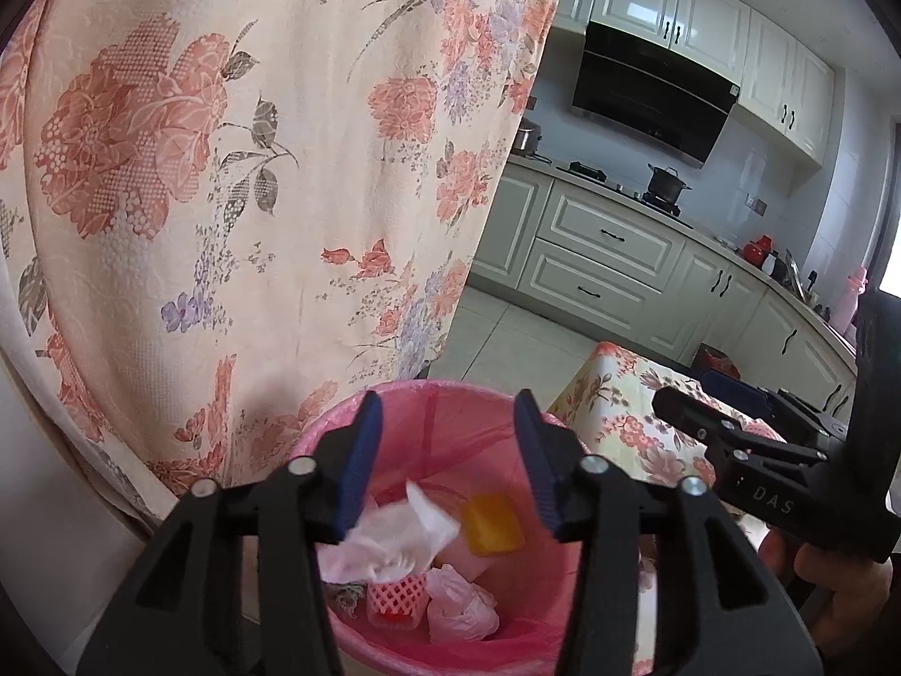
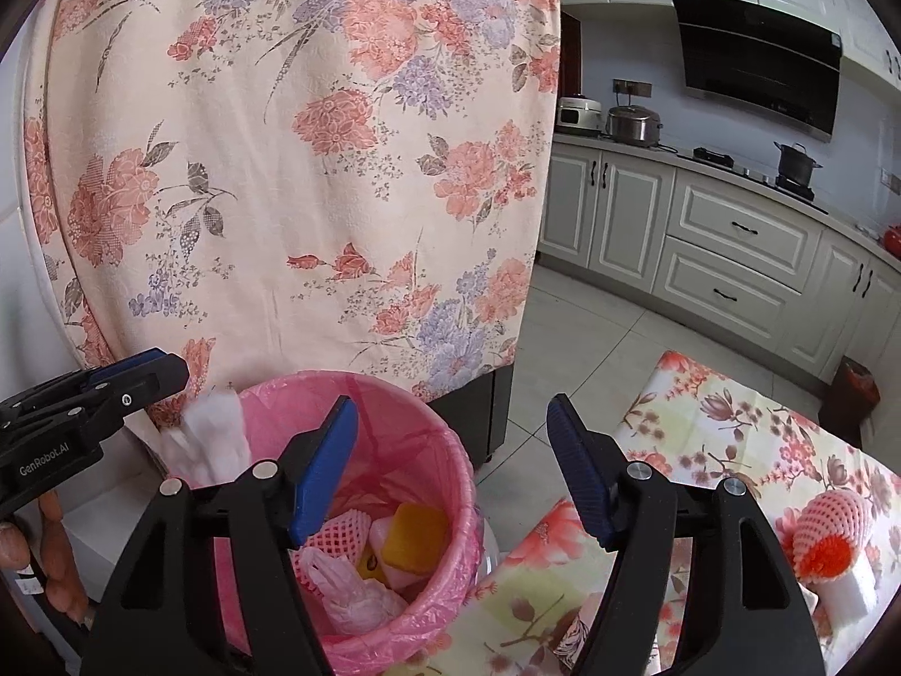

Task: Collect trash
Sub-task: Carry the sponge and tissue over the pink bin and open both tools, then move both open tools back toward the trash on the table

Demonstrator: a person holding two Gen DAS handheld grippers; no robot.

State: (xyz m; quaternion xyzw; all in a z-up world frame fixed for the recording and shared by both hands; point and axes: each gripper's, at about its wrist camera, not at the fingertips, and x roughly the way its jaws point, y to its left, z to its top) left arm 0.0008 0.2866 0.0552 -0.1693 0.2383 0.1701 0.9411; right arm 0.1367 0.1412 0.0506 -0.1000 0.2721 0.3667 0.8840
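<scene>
**Both tongs open above a pink-lined trash bin**

The left tongs [image 1: 447, 462] hang directly over a round bin lined with a pink plastic bag [image 1: 484, 428], blue pads apart, nothing pressed between them. A crumpled white tissue [image 1: 394, 535] is just below its fingertips, loose inside the bin's mouth. Deeper lie a yellow-orange square wrapper [image 1: 491, 524], a pink foam mesh sleeve [image 1: 397, 594] and a knotted pale plastic bag [image 1: 462, 603].

The right tongs [image 2: 450, 467] are also spread wide and empty, left pad over the bin, right pad over a floral-clothed table [image 2: 732, 422]. On that table, right of the right tongs, lies another pink foam net with an orange tuft [image 2: 825, 535].
</scene>
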